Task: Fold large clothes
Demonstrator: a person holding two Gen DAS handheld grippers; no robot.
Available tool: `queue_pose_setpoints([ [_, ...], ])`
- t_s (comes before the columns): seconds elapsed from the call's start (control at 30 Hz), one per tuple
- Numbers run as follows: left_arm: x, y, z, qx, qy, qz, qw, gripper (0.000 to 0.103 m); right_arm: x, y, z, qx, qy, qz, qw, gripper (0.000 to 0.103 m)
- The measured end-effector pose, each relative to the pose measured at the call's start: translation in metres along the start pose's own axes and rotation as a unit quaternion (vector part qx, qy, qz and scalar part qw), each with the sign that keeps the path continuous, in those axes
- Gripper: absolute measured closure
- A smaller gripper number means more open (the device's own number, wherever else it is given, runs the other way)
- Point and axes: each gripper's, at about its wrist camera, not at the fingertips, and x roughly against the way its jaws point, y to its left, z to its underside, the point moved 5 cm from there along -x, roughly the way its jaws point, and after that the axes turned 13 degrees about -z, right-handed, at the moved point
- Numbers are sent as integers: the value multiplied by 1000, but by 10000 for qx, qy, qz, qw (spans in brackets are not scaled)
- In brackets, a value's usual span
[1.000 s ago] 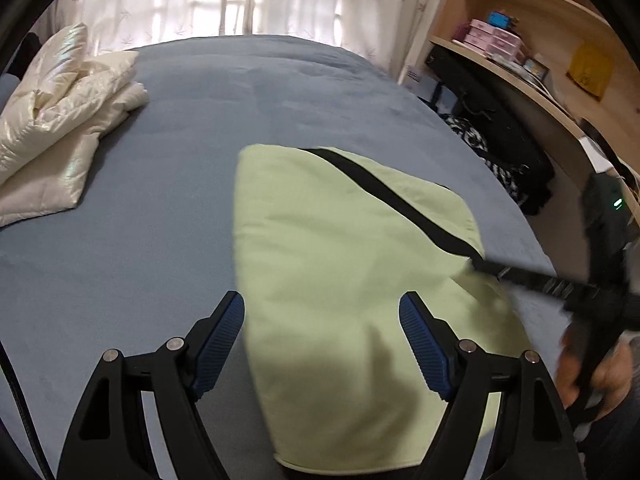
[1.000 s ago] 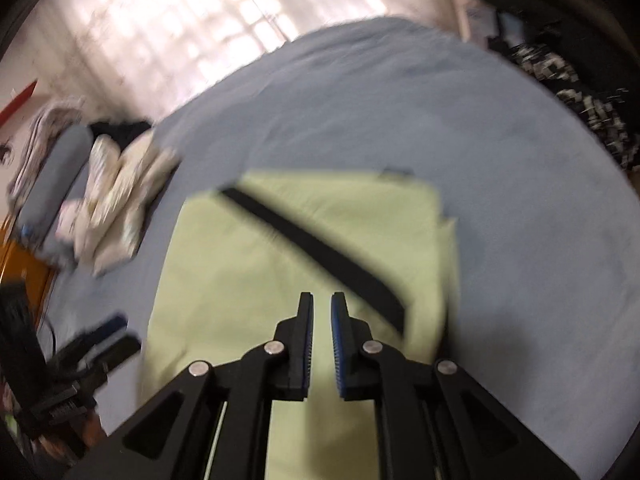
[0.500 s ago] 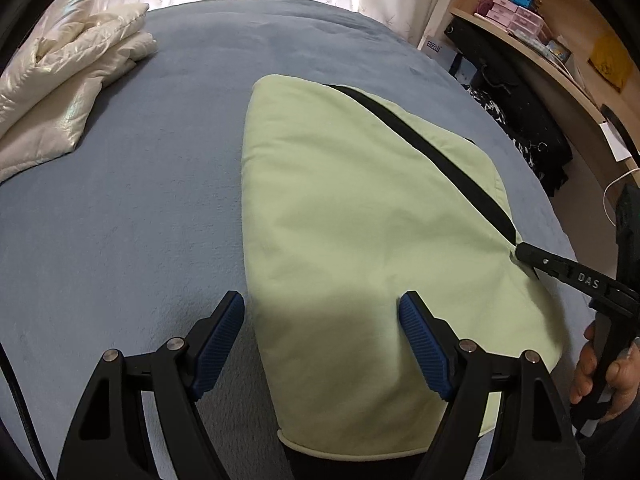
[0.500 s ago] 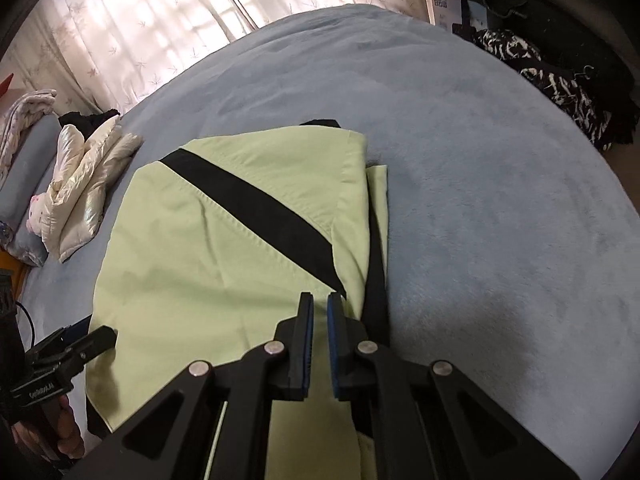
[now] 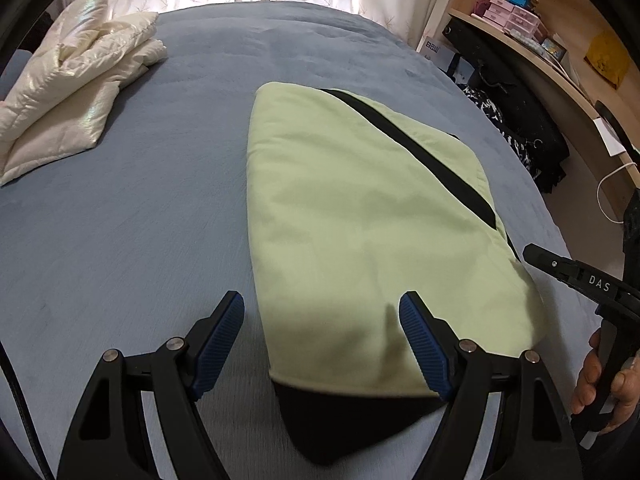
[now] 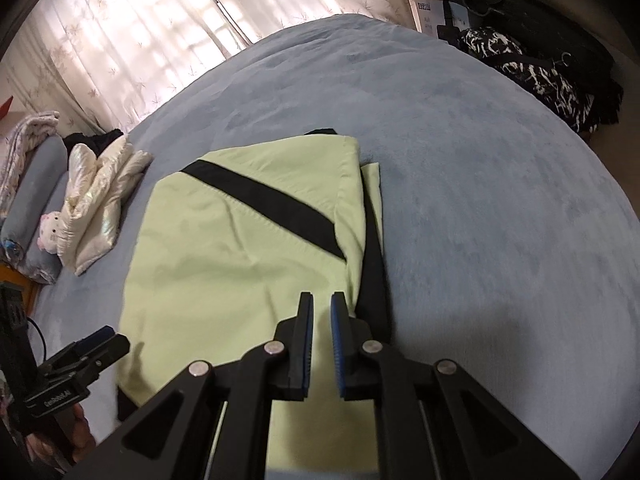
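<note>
From the left wrist view, the pale green garment lies folded flat on the blue bed, its black stripe running diagonally across the top layer. The left claw hangs over the garment's near edge with its jaws wide apart and nothing between the pads, likely poised to take that edge for another fold. Beyond the garment's left side sits a folded white puffer jacket.

From the right wrist view, the right claw hovers above the garment's right near corner, jaws nearly together and empty. The garment's black lining peeks out beside it.
</note>
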Motion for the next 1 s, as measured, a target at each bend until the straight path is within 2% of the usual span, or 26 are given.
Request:
queue_pose_setpoints([
  [0.07, 8, 0, 6, 2, 16, 5, 10000, 25, 7, 5, 7, 9, 23, -21, 10000, 87],
  [0.13, 16, 2, 13, 17, 42, 16, 10000, 25, 15, 9, 14, 3, 21, -35, 10000, 60],
  [0.2, 21, 3, 18, 41, 73, 41, 10000, 25, 22, 11, 19, 1, 35, -88, 10000, 51],
  [0.37, 32, 2, 30, -42, 213, 85, 9997, 25, 31, 17, 28, 64, 203, -69, 9998, 50],
  [0.43, 33, 4, 32, -22, 265, -10, 9996, 25, 34, 18, 30, 132, 295, -20, 9995, 42],
  [0.5, 33, 6, 33, 6, 335, -23, 9994, 25, 36, 17, 31, 164, 357, 40, 9992, 39],
  [0.63, 26, 11, 34, 134, 504, 43, 9986, 25, 36, 8, 30, 132, 449, 92, 9989, 39],
  [0.87, 3, 13, 35, 324, 838, 246, 9957, 24, 23, -15, 25, -225, 604, -128, 9978, 39],
  [1.0, -8, 11, 32, 335, 902, 343, 9948, 25, 7, -39, 20, -706, 717, -433, 9940, 39],
])
